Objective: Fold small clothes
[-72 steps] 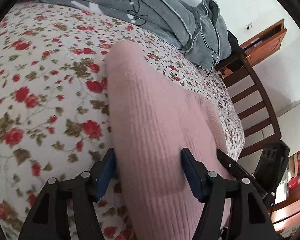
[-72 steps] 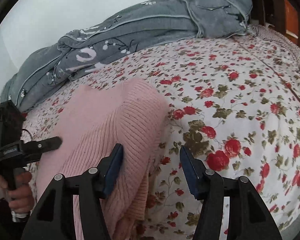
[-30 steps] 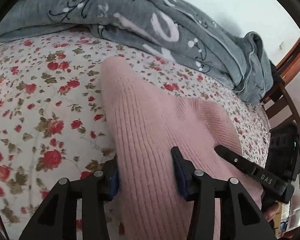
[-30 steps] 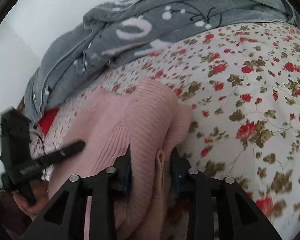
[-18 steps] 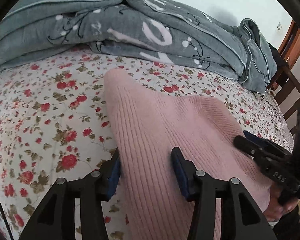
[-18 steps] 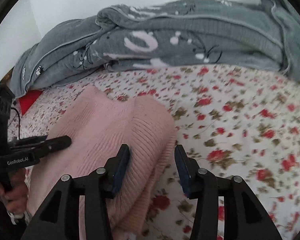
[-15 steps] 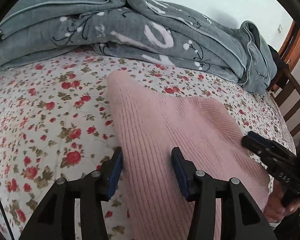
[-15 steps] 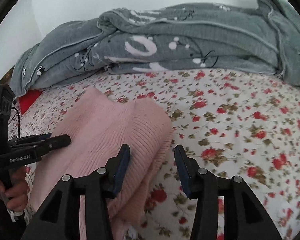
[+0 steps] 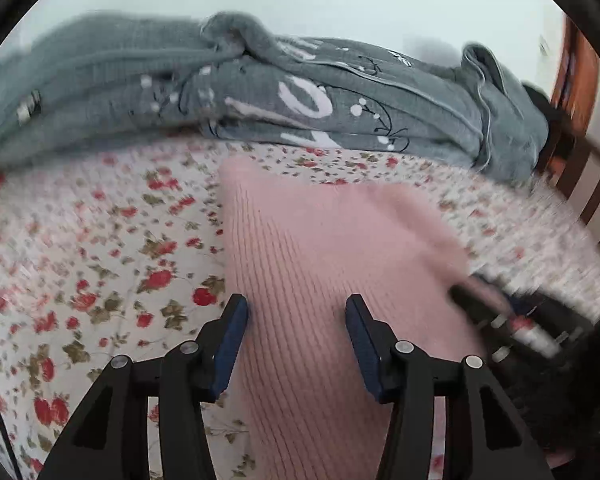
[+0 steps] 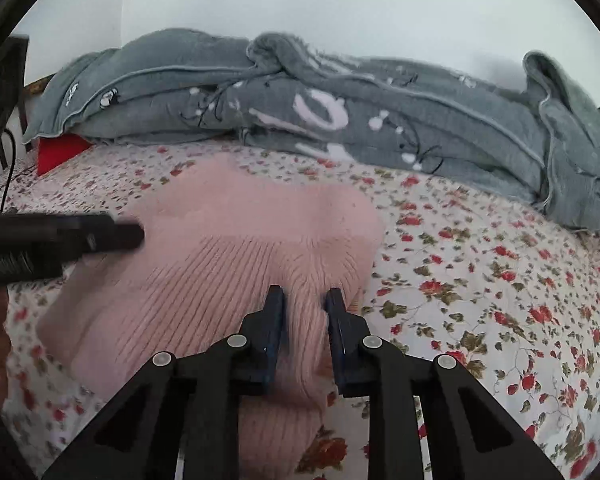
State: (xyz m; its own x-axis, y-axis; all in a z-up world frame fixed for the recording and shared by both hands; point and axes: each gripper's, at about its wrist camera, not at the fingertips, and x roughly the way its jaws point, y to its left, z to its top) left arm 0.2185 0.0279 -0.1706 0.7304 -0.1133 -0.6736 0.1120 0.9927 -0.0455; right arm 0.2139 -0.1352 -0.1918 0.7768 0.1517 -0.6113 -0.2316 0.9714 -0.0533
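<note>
A pink ribbed knit garment [image 9: 320,248] lies folded on the floral bed sheet [image 9: 80,260]. My left gripper [image 9: 296,312] hovers at its near left edge with the jaws opening. The cloth runs between the blue pads, and they do not visibly press it. In the right wrist view the same pink garment [image 10: 240,240] bunches into a ridge between the pads of my right gripper [image 10: 305,304], whose jaws are closing on that fold at the garment's near right corner. The left gripper's black finger [image 10: 60,236] shows blurred at the garment's left side.
A rumpled grey blanket [image 10: 340,120] is piled along the far side of the bed against the white wall. A red item [image 10: 56,154] pokes out beneath its left end. Dark wooden slats [image 9: 588,184] stand past the bed's right edge.
Both grippers have swung round and pulled back along the garment, which now lies flatter. The right jaws opened off the cloth, then pinched a fold again. The left jaws widened a little.
</note>
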